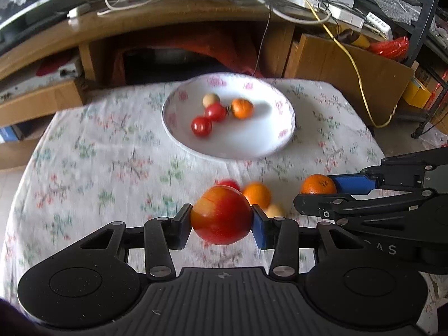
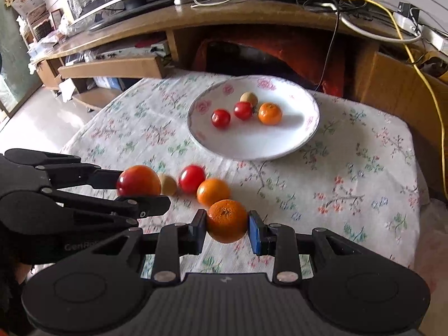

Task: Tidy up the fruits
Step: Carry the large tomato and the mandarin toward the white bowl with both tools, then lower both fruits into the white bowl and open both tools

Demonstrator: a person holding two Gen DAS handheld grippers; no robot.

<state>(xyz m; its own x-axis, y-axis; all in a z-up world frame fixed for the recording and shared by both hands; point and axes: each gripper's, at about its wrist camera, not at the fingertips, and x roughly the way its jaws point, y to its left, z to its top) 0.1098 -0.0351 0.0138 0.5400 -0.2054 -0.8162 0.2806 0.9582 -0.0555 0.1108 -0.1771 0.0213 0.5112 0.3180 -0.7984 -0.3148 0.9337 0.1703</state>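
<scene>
Two hand-held tools over a cloth-covered counter point(image 2: 364, 168), each carrying one fruit. The left tool point(image 1: 222, 221) is clenched on a red-and-yellow apple point(image 1: 221, 214), its pads pressing the fruit's two sides, and the apple hangs clear of the cloth. The right tool point(image 2: 227, 224) is clenched on an orange point(image 2: 227, 220), also gripped side to side.

The relation that governs the coming move: the plate point(image 2: 280, 145) lies straight ahead of both tools, farther back on the counter and well apart from the held fruit. In the right wrist view it sits ahead and a little to the right; in the left wrist view it is nearly dead centre. Neither hand looks clearly nearer. The open part of the plate is its near and right side — judged the likely place to set the fruit down.

The plate already holds two small red tomatoes point(image 2: 221, 118), a pale round fruit point(image 2: 249, 98) and a small orange point(image 2: 269, 113), clustered toward the back. Loose on the cloth between tools and plate lie a red tomato point(image 2: 191, 178), a second orange point(image 2: 212, 191) and a pale fruit point(image 2: 167, 184), near one another.

The apple is glossy, red shading to yellow; the held orange is dimpled, its stem scar facing up. Both are round, with no long axis to align.
</scene>
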